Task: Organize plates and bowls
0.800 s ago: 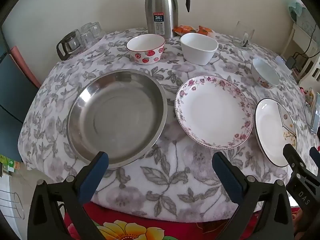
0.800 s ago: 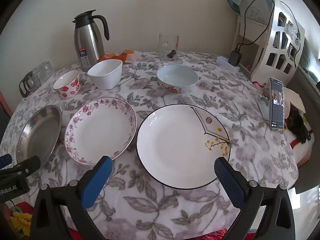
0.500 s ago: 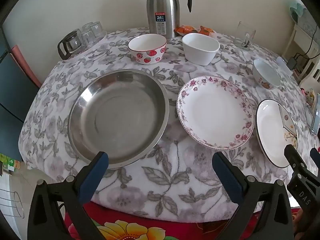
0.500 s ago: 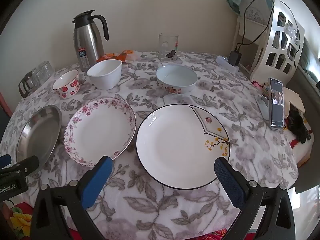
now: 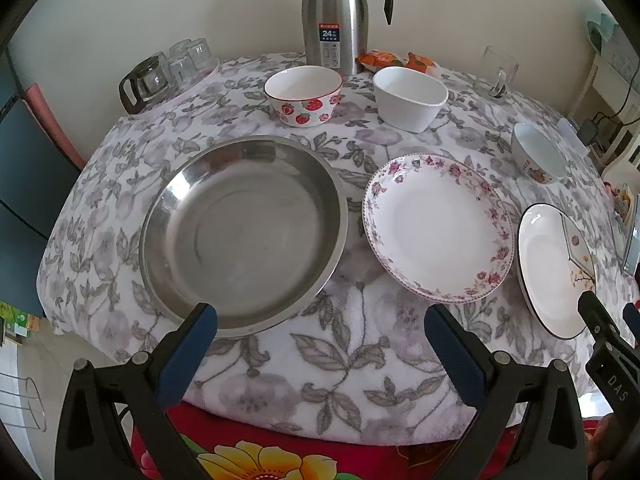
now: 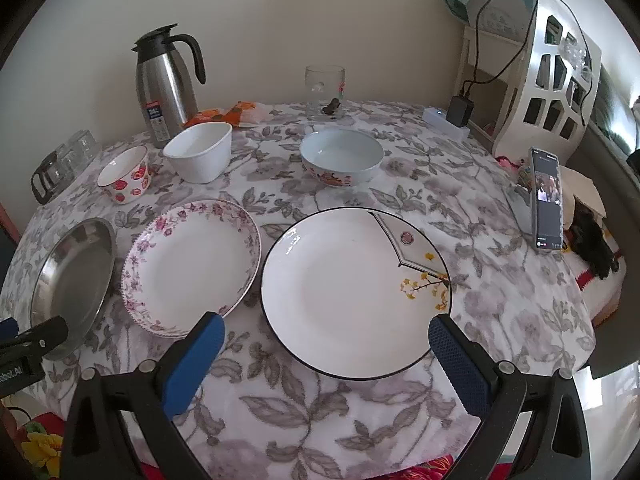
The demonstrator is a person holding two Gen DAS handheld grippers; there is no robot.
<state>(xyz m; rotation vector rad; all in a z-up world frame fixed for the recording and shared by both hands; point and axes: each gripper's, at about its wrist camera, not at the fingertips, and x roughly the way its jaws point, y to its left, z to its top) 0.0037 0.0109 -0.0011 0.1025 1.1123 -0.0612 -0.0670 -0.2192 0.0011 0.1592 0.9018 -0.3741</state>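
Observation:
On the floral tablecloth lie a steel dish point(image 5: 244, 232) point(image 6: 72, 276), a pink-flowered plate point(image 5: 438, 226) point(image 6: 192, 264) and a black-rimmed white plate point(image 6: 352, 292) point(image 5: 552, 268). Behind them stand a strawberry bowl point(image 5: 304, 96) point(image 6: 126, 174), a white square bowl point(image 5: 410, 98) point(image 6: 200, 152) and a pale blue bowl point(image 6: 342, 156) point(image 5: 538, 158). My left gripper point(image 5: 320, 330) is open and empty at the table's near edge, in front of the steel dish. My right gripper point(image 6: 326, 334) is open and empty over the near rim of the black-rimmed plate.
A steel thermos jug point(image 5: 336, 16) point(image 6: 166, 80) stands at the back with orange snack packets point(image 5: 400, 58). Glass cups point(image 5: 168, 72) sit back left, a glass mug point(image 6: 324, 90) at the back. A phone point(image 6: 546, 200) and a white rack point(image 6: 548, 68) are on the right.
Both grippers have shifted slightly; the views moved a little. Nothing on the table has moved and both grippers stay open.

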